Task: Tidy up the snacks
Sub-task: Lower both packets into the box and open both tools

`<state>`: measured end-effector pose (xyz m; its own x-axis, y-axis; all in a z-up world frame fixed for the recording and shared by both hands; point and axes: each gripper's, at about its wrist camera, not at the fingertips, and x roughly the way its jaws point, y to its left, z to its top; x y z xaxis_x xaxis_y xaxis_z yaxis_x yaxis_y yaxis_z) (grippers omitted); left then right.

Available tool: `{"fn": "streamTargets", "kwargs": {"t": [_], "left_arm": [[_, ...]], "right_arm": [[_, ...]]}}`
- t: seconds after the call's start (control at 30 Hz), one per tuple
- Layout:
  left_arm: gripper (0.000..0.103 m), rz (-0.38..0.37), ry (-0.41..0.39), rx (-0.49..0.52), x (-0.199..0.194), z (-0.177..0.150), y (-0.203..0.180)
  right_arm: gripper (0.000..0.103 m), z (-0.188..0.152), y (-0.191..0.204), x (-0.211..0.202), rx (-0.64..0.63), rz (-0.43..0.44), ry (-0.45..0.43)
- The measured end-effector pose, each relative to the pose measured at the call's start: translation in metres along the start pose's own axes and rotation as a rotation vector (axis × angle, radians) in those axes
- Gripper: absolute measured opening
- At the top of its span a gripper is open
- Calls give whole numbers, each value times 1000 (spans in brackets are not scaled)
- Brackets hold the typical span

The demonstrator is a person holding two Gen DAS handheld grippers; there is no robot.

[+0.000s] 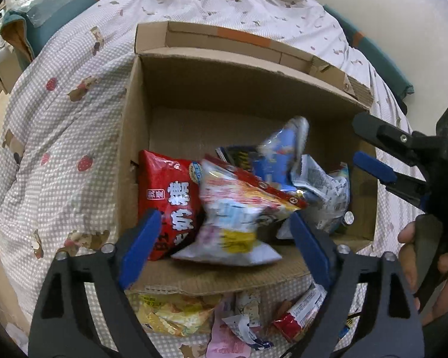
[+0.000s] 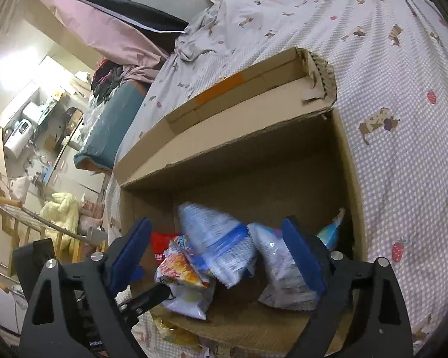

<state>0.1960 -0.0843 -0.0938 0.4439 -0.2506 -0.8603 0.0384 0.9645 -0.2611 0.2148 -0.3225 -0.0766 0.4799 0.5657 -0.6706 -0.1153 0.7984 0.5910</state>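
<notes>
An open cardboard box (image 1: 134, 137) lies on a bed and holds several snack bags. A red bag (image 1: 170, 197) leans at its left, a blurred white and red bag (image 1: 239, 220) is in front, and blue and white bags (image 1: 283, 155) are behind. My left gripper (image 1: 221, 247) is open over the box's near edge, empty. My right gripper (image 2: 221, 256) is open above the box (image 2: 352, 179), empty; it also shows at the right of the left wrist view (image 1: 370, 149). The white and red bag (image 2: 182, 274) and a blue and white bag (image 2: 221, 244) look motion-blurred.
More snack packets lie on the bedspread in front of the box: a yellow bag (image 1: 170, 313) and small packets (image 1: 298, 313). The checked bedspread (image 1: 59, 149) surrounds the box. A teal cushion (image 2: 110, 131) and room clutter are at the left.
</notes>
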Motion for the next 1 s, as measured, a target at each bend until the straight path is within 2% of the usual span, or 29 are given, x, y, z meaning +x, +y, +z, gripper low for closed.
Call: {"fn": "streamTargets", "kwargs": {"t": [0.33, 0.57, 0.8, 1.0], "left_arm": [[86, 14, -7, 2, -3, 2, 2], [86, 11, -26, -8, -8, 2, 3], [86, 39, -89, 20, -35, -9, 5], [86, 86, -133, 28, -61, -21, 11]], "right_arm": [[92, 2, -2, -3, 7, -1, 1], [92, 0, 5, -6, -43, -18, 7], [92, -12, 15, -26, -56, -35, 7], [92, -34, 23, -41, -71, -64, 68]]}}
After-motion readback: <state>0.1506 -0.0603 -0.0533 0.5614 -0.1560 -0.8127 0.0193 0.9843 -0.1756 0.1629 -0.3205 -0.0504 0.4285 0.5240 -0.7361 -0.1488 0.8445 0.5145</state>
